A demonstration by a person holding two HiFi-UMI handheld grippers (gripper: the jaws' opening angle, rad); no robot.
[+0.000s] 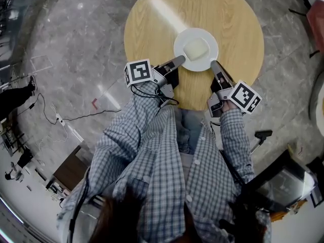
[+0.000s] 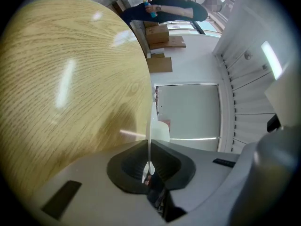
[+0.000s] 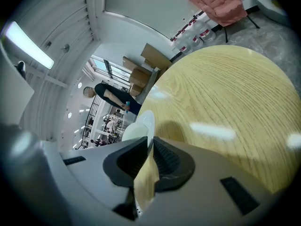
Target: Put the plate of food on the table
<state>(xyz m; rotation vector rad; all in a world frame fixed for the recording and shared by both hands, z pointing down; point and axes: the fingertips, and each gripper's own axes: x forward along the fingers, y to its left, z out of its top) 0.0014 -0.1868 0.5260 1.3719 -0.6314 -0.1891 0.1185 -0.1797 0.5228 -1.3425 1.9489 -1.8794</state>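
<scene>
While the left gripper (image 1: 179, 61) and right gripper (image 1: 214, 65) each clamp opposite edges of the white plate (image 1: 183, 40), it appears to rest on the round wooden table (image 1: 228, 14); pale food (image 1: 196, 48) lies at its centre.

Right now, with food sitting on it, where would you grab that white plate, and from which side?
By its thin rim, at two opposite edges, coming in level from the person's side. The plate is shallow and the food sits in its middle, so only the rim is free. The left gripper and right gripper are both shut on the rim that way.
</scene>
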